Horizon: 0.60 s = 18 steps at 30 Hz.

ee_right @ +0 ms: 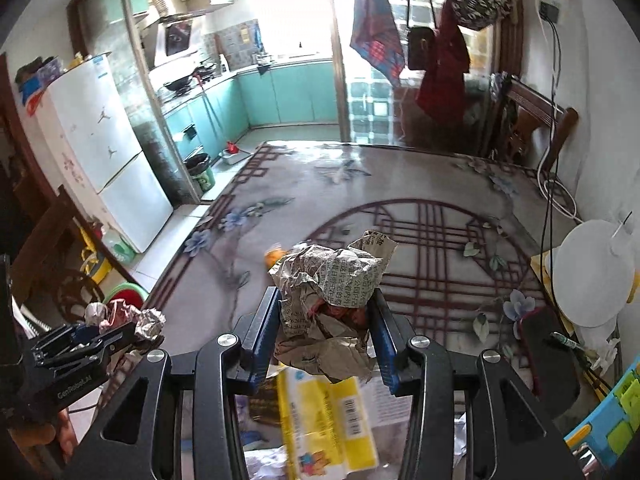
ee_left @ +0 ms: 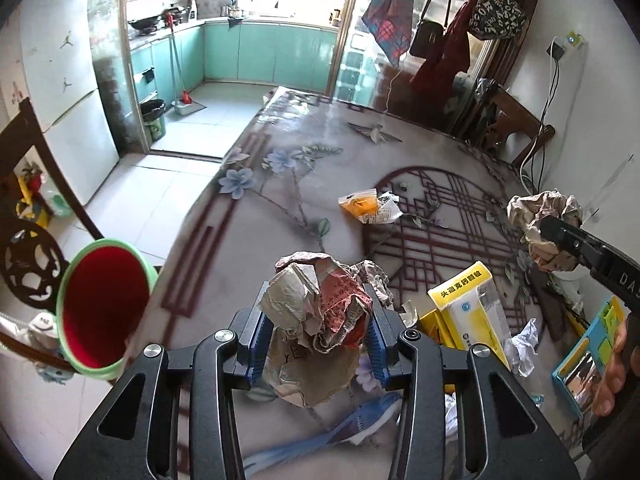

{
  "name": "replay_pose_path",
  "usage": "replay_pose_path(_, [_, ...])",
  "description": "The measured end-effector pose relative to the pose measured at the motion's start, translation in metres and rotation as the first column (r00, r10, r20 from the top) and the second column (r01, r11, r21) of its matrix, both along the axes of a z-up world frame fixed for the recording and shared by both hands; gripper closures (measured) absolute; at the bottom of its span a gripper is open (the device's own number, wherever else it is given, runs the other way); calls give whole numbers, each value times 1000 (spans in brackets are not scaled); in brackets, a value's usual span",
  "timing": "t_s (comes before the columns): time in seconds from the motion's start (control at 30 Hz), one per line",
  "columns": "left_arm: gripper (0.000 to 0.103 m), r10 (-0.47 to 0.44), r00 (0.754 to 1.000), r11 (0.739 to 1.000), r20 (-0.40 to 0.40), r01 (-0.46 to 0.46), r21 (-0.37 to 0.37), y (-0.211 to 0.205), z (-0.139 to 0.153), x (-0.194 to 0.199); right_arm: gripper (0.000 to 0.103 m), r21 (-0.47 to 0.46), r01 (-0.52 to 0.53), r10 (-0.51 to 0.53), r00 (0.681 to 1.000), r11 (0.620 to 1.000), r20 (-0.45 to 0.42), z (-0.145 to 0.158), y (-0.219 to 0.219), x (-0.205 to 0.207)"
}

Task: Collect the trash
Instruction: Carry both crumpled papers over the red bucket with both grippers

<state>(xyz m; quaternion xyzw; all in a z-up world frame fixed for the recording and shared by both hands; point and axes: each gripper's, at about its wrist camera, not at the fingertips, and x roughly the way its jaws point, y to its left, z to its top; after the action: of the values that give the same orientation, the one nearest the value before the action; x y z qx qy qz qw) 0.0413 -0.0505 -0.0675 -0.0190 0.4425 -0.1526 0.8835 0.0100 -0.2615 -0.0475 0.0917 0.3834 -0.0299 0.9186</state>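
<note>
My left gripper (ee_left: 318,328) is shut on a crumpled newspaper ball (ee_left: 320,312), held above the table near its left edge. A green bin with a red inside (ee_left: 100,304) stands just left of the table, to the left of that gripper. My right gripper (ee_right: 326,324) is shut on a second crumpled newspaper ball (ee_right: 332,292); it also shows at the right of the left wrist view (ee_left: 546,232). An orange and white wrapper (ee_left: 368,206) lies mid-table. A yellow and white package (ee_left: 468,308) and white crumpled paper (ee_left: 524,344) lie near the front right.
The patterned table (ee_left: 304,168) fills the middle. A blue box (ee_left: 588,356) sits at its right edge. A white round lamp (ee_right: 592,272) and a dark phone (ee_right: 548,356) are at the right. Wooden chairs (ee_left: 516,120) stand around; a fridge (ee_left: 60,92) is at left.
</note>
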Motion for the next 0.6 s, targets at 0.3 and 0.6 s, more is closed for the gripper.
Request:
replay_pose_path(0.3, [63,48,999,999,23,-47,-15,35,8,-8,61,-10,-64,64,998,998,4,6,50,1])
replay_pose_path(0.6, [63,109,993,994,43,-109,-19,90,10,1,61,-29,-121,121,993,992,4,14,110,18])
